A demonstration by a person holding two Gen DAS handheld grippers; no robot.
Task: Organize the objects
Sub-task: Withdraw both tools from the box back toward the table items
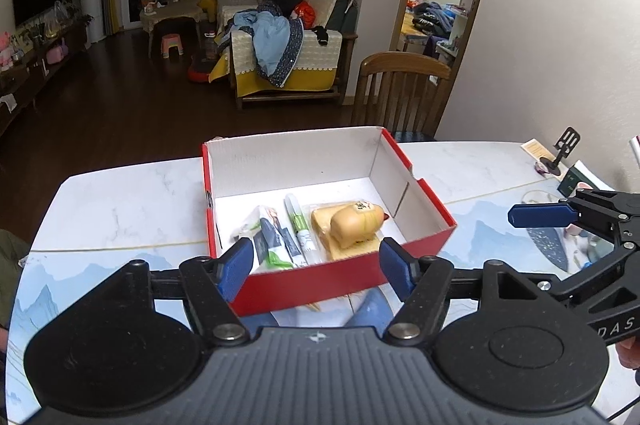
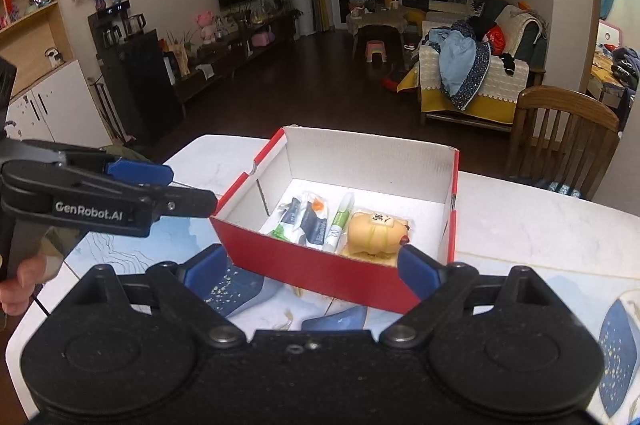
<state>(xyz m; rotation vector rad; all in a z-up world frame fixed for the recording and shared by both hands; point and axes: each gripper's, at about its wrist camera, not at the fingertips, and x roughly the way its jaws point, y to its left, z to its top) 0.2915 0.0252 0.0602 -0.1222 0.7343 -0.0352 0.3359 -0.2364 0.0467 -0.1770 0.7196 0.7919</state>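
Observation:
A red cardboard box (image 1: 332, 277) with a white inside stands on the marble table (image 1: 120, 209); it also shows in the right wrist view (image 2: 320, 273). In it lie a tan bun-shaped toy (image 1: 356, 223) on a yellow pad, a green-and-white tube (image 1: 300, 229) and a printed packet (image 1: 272, 233); the right wrist view shows the toy (image 2: 372, 231), tube (image 2: 338, 221) and packet (image 2: 306, 219). My left gripper (image 1: 316, 267) is open and empty just before the box's near wall. My right gripper (image 2: 316, 267) is open and empty at the box's near wall.
The right gripper (image 1: 580, 221) shows at the right of the left view, the left gripper (image 2: 112, 197) at the left of the right view. A black phone stand (image 1: 560, 153) and papers sit at the table's far right. A wooden chair (image 1: 404, 89) stands behind the table.

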